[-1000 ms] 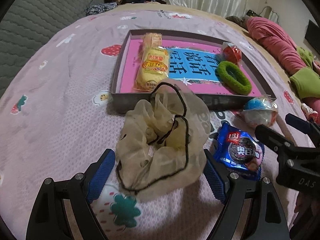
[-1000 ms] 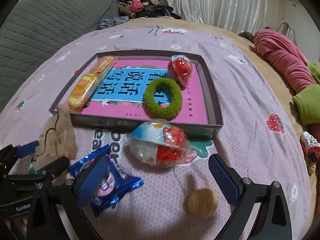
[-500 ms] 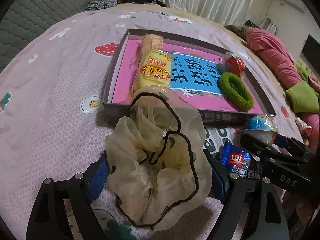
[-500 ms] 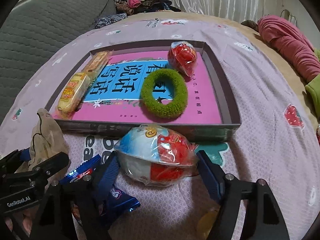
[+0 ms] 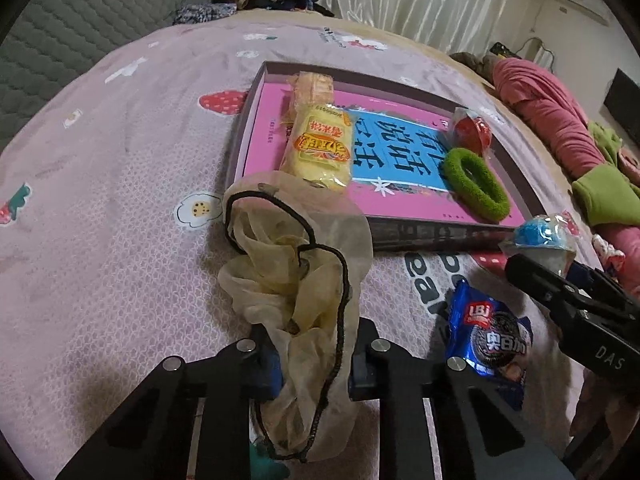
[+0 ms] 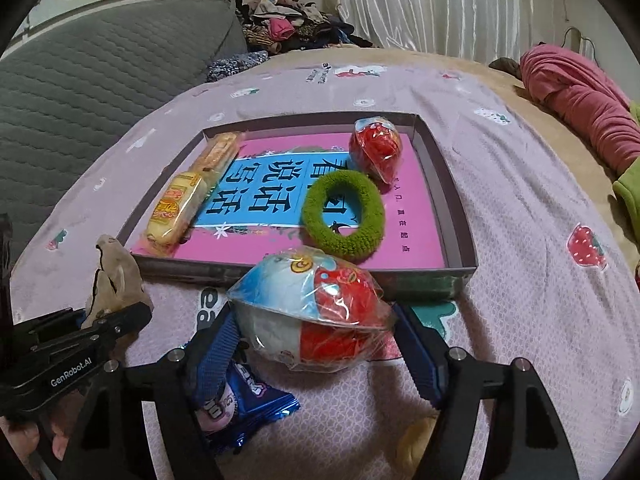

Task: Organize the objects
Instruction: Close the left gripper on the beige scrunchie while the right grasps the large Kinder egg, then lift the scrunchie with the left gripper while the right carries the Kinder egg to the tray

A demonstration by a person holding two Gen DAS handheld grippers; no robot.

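Scrunchie before tray, cookie packet right

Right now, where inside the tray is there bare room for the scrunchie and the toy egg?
In the tray, the blue-and-pink middle between the yellow snack and green hair ring is bare, as is the near right corner. The left edge and far right corner, with the red toy, are crowded.

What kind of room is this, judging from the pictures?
Most likely a bedroom. The work surface is a bed covered with a pink strawberry-print sheet, with a grey quilted headboard at one side. A pile of clothes lies beyond it, and a white curtain hangs behind.
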